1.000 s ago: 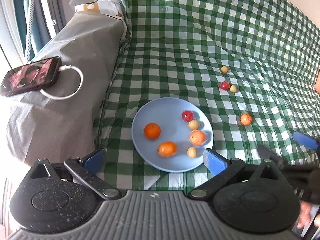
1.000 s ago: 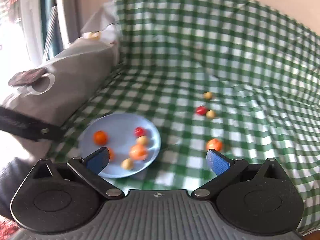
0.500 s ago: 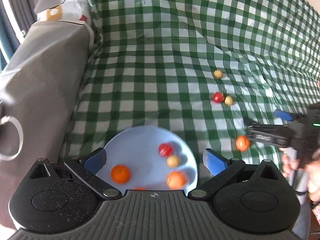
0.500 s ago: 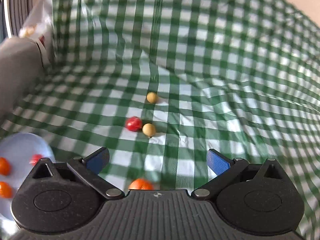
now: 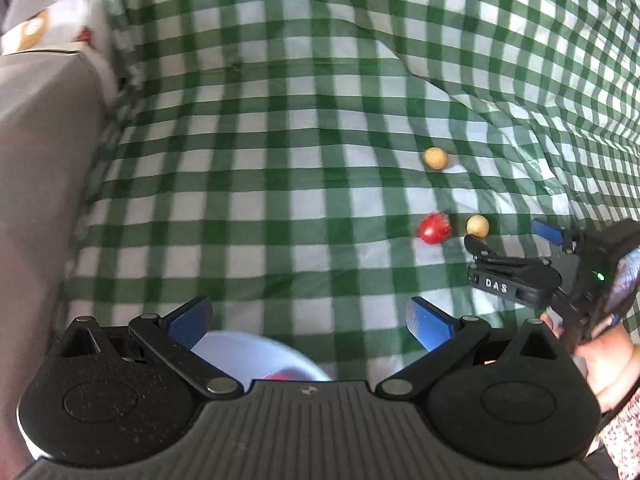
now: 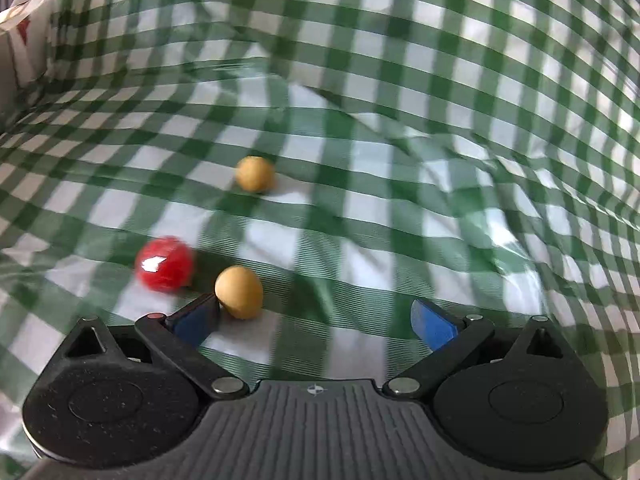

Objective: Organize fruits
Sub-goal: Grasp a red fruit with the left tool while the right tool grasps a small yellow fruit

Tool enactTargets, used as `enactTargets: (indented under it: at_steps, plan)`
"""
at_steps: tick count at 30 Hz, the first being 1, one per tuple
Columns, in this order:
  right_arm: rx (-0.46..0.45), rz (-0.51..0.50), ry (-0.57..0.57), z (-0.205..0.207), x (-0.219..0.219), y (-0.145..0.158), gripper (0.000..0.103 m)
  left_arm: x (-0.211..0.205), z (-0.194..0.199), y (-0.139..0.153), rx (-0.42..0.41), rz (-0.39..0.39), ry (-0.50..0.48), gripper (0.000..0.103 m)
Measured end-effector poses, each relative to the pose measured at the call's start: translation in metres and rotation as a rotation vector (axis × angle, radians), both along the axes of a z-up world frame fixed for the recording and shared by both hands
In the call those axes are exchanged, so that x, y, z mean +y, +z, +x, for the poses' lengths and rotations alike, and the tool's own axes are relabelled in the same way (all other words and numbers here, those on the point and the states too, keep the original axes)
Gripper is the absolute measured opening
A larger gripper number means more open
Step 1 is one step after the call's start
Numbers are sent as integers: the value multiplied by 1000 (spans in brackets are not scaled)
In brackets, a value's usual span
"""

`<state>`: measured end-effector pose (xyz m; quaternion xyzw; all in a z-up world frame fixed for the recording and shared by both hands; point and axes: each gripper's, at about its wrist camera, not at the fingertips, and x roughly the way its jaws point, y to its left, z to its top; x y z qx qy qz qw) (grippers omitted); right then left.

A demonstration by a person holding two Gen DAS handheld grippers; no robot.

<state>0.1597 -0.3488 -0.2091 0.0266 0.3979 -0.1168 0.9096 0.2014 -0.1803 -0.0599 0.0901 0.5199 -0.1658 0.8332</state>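
Note:
On the green checked cloth lie a red fruit (image 5: 434,228) (image 6: 164,263), a tan fruit (image 5: 477,225) (image 6: 239,292) beside it, and a second tan fruit (image 5: 435,158) (image 6: 255,174) farther back. My right gripper (image 6: 314,318) (image 5: 508,236) is open, low over the cloth, its left fingertip touching the nearer tan fruit. My left gripper (image 5: 308,320) is open and empty, above the far rim of the light blue plate (image 5: 256,354), where a bit of red fruit shows.
A grey covered surface (image 5: 36,168) rises along the left side, with a white patterned package (image 5: 44,32) at its back. The checked cloth climbs a backrest behind the fruits. A hand and patterned sleeve (image 5: 608,392) hold the right gripper at the right edge.
Both grippers moved forward. The right one dropped close to the red and tan fruits; the orange fruit left its view. The plate slid almost under the left gripper.

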Motion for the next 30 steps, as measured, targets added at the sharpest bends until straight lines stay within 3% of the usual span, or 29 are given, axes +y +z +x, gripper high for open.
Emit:
enactTargets:
  at_steps: [8, 16, 21, 23, 24, 25, 26, 27, 30]
  plan:
    - [-56, 99, -37, -18, -33, -10, 100, -68, 25, -45, -20, -28, -162, 103]
    - [-86, 99, -39, -30, -34, -13, 99, -115, 52, -84, 19, -41, -219, 103]
    - [-98, 91, -38, -29, -32, -19, 99, -131, 59, -104, 53, 13, -230, 103]
    - [-101, 98, -58, -30, -29, -17, 87, -132, 59, -103, 29, 0, -232, 101]
    - [-109, 95, -54, -36, -28, -14, 77, -132, 58, -100, 8, -17, -251, 88]
    - [-126, 82, -24, -39, -23, -12, 48, -134, 56, -97, -12, -11, -278, 78]
    - [-135, 68, 8, -41, -18, -9, 28, -136, 52, -94, -42, 14, -307, 57]
    - [-128, 52, 26, -41, -13, -6, 27, -137, 50, -91, -42, 22, -339, 34]
    - [-103, 89, -20, -41, -15, 0, 27, -130, 46, -83, 10, -4, -331, 32]
